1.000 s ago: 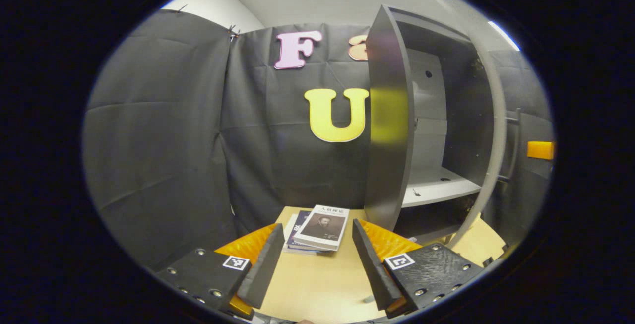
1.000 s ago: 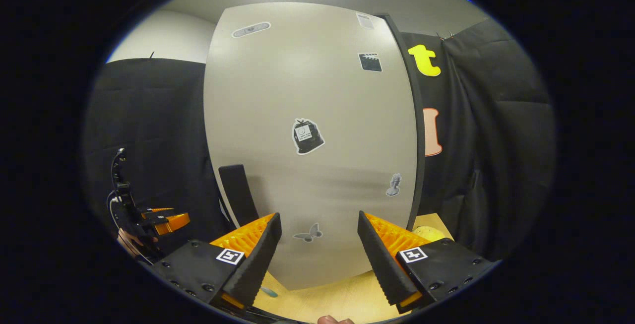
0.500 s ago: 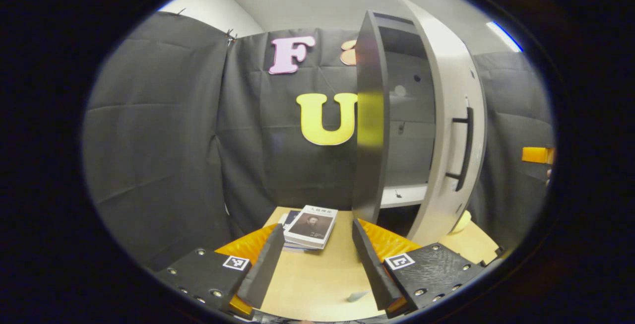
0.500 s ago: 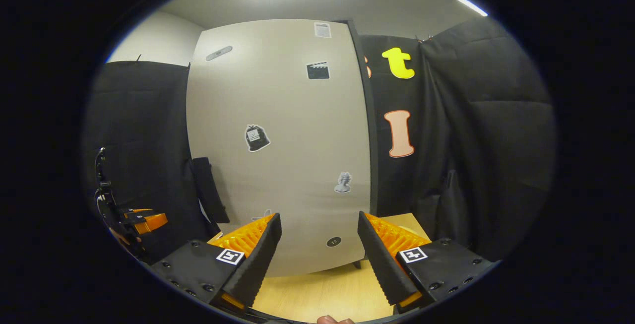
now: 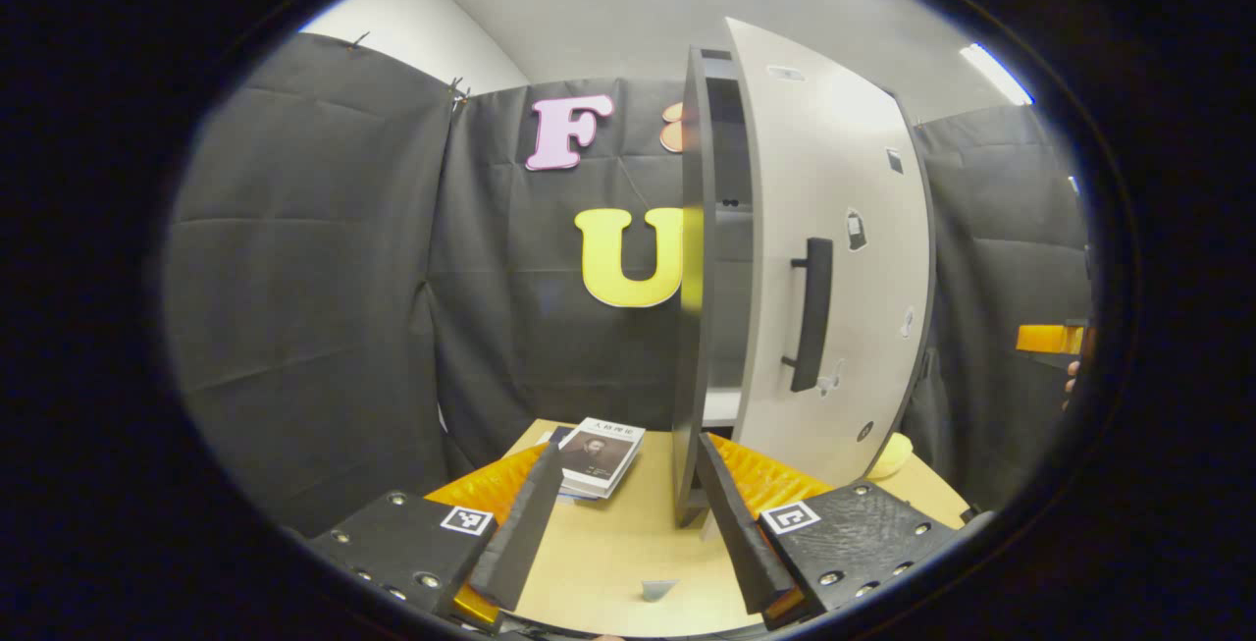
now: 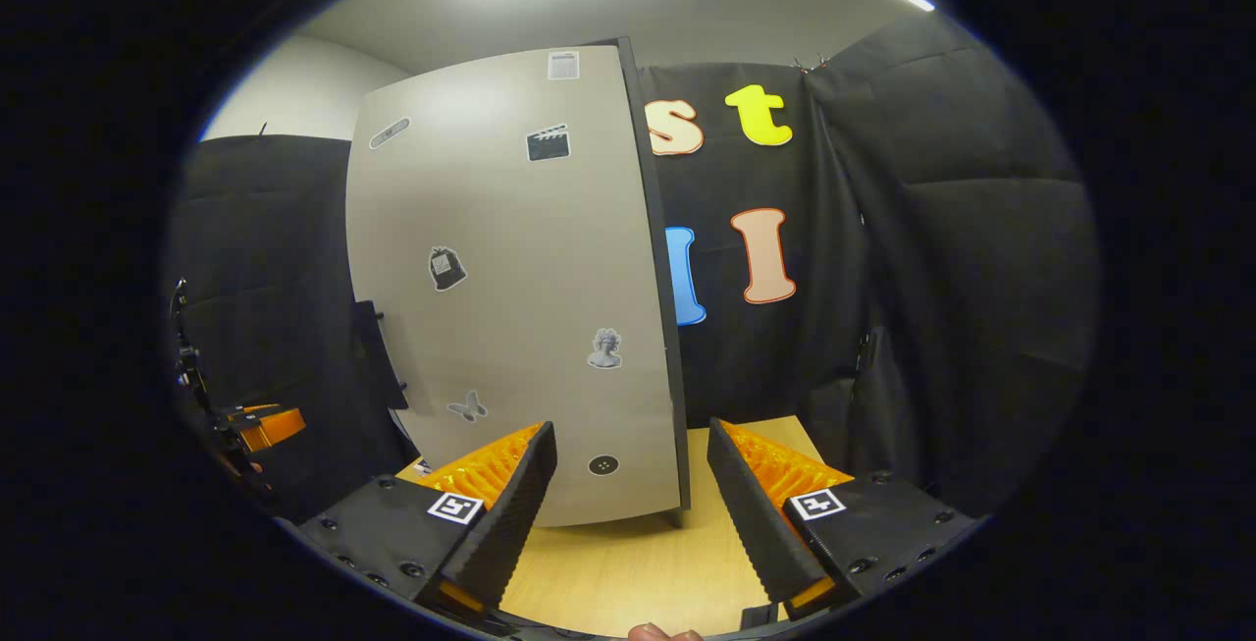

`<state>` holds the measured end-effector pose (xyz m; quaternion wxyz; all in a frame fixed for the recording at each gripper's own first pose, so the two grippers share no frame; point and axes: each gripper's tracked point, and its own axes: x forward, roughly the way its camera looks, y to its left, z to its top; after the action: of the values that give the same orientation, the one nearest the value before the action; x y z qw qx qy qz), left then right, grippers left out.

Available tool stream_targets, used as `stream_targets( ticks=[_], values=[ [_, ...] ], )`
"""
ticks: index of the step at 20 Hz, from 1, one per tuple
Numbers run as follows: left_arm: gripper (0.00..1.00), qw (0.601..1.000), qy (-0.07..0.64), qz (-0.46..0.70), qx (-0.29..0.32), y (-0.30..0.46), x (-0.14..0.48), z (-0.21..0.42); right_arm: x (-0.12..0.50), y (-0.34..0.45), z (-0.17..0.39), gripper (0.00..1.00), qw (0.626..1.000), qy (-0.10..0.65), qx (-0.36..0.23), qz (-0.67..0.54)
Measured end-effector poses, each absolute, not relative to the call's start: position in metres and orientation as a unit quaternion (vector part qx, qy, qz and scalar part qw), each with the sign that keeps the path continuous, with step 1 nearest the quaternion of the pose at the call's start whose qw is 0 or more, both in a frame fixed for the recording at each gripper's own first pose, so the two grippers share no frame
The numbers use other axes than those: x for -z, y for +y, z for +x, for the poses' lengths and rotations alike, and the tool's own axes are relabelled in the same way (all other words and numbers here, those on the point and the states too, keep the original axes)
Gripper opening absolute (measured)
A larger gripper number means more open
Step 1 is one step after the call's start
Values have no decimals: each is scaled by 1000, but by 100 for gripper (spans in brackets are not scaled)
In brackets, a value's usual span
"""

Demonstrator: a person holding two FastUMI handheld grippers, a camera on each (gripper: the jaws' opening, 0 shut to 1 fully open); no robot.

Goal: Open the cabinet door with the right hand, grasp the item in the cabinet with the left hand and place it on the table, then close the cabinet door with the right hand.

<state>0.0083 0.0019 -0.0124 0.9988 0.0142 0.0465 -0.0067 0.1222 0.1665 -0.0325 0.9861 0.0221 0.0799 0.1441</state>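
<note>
Both claws, left (image 5: 623,513) and right (image 6: 628,504), gape wide and hold nothing, the books (image 5: 599,454) lie stacked on the bench (image 5: 608,553) just left of the cabinet (image 5: 699,278), whose door (image 6: 510,288) stands slightly ajar.

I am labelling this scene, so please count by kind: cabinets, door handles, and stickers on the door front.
Cabinets: 1
Door handles: 1
Stickers on the door: 7
Total: 9
</note>
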Motion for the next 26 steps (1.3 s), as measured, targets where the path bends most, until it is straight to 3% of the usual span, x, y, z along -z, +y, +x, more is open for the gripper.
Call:
stream_targets(
  ticks=[10,16,26],
  values=[
    [83,999,-18,24,14,-71,-24,-22,27,108,123,98,991,49,-125,-9],
    [83,998,-6,63,28,-95,-12,-18,23,99,128,98,997,15,-81,-13],
    [83,998,-10,-39,41,-67,-4,23,23,129,123,98,998,6,-52,-45]
  ],
)
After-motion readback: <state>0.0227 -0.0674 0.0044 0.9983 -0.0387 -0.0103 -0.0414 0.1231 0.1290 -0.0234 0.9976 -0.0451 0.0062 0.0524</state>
